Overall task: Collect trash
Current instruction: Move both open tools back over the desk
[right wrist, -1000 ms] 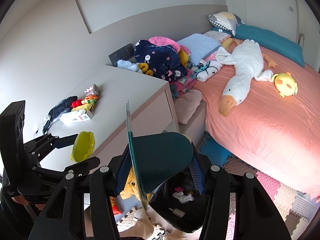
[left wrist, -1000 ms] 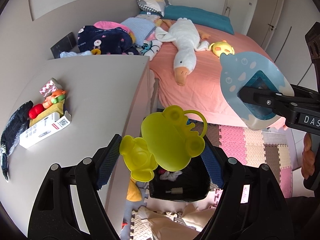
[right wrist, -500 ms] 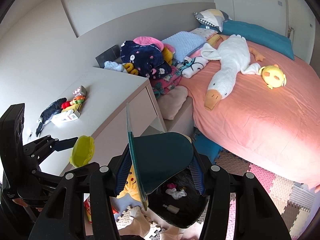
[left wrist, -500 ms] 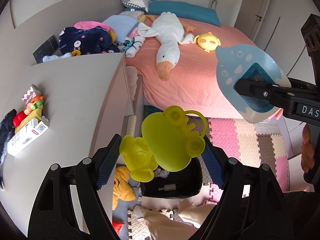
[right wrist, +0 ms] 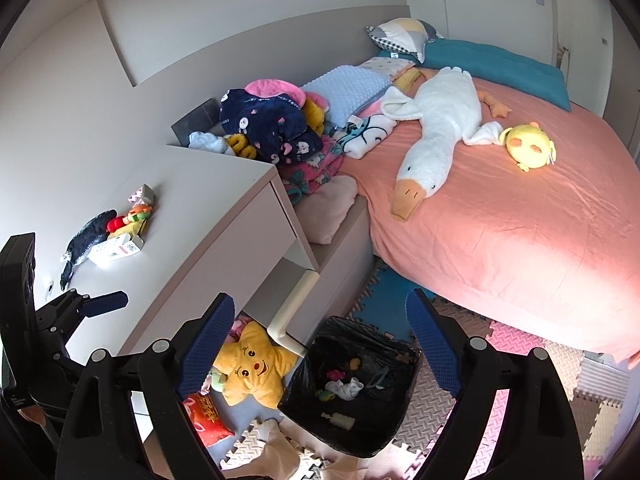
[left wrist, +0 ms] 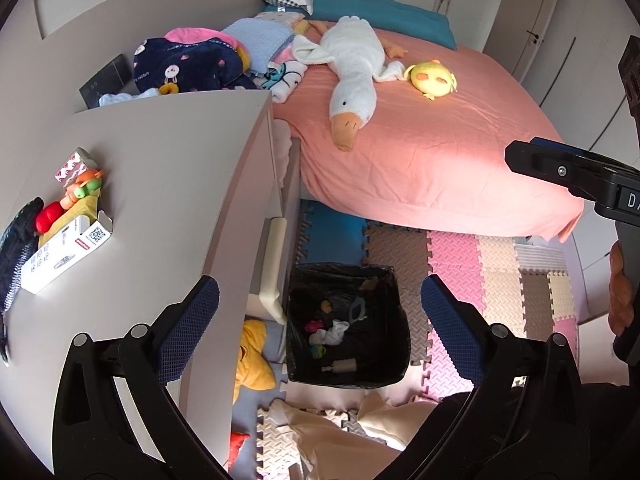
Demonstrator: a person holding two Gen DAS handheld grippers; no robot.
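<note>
A black-lined trash bin [left wrist: 394, 320] [right wrist: 404, 348] stands on the floor beside the desk. It holds a crumpled white tissue [left wrist: 334, 332], a small bottle [left wrist: 340, 367] and some bright scraps. My left gripper [left wrist: 318, 300] hangs over the bin with its jaws opening and nothing between them. My right gripper [right wrist: 322, 312] is also above the bin, its jaws opening and empty. On the desk [left wrist: 168, 184] lie a white box [left wrist: 66, 256], a small colourful toy [left wrist: 82, 190] and a dark cloth [left wrist: 18, 240].
A bed with a pink sheet [left wrist: 432, 160] carries a white goose plush [left wrist: 352, 80] and a yellow plush [left wrist: 434, 80]. A yellow star plush [right wrist: 252, 364] and a red packet [right wrist: 206, 416] lie on the floor under the desk. Foam mats [left wrist: 460, 256] cover the floor.
Both grippers opened. The yellow-green frog dish is gone from the left jaws and the blue dish from the right jaws. Both views swung a little toward the bed.
</note>
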